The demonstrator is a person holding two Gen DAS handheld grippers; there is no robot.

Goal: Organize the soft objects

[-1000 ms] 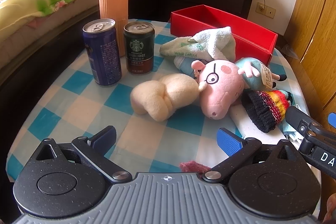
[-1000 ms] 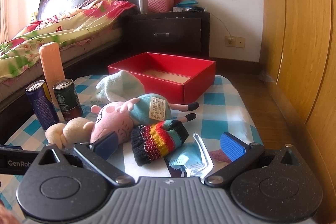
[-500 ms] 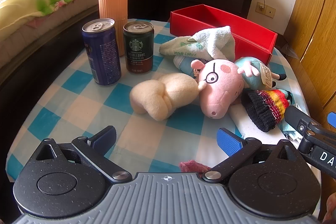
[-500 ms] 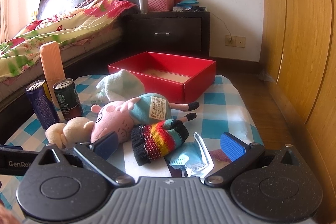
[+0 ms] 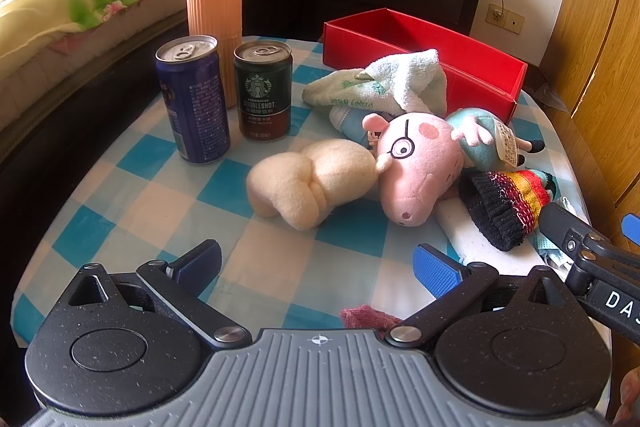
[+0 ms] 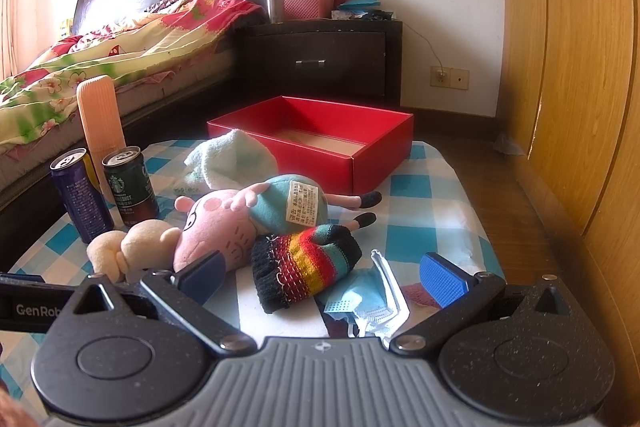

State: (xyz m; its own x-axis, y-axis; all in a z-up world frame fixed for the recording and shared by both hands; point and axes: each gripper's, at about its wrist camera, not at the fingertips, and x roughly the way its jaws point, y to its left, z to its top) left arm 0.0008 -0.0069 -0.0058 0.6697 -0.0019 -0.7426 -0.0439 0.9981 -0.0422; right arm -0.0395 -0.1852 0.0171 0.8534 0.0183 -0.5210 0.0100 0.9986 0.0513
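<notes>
A pink pig plush (image 5: 420, 163) (image 6: 224, 223) lies mid-table beside a cream plush (image 5: 312, 179) (image 6: 124, 247). A striped knit glove (image 5: 504, 203) (image 6: 308, 267) lies on a white cloth by the pig. A pale green towel (image 5: 384, 83) (image 6: 232, 159) is heaped in front of the empty red box (image 5: 452, 55) (image 6: 352, 147). My left gripper (image 5: 316, 263) is open and empty, short of the cream plush. My right gripper (image 6: 320, 271) is open and empty, with the glove and a blue face mask (image 6: 356, 295) between its fingers.
A blue can (image 5: 192, 99), a Starbucks can (image 5: 262, 91) and a tall peach ribbed container (image 5: 214, 11) stand at the table's left. A bed lies to the left, a dark nightstand (image 6: 320, 59) behind, wooden wardrobe doors (image 6: 568, 67) on the right. A dark red cloth scrap (image 5: 368, 315) lies by the near edge.
</notes>
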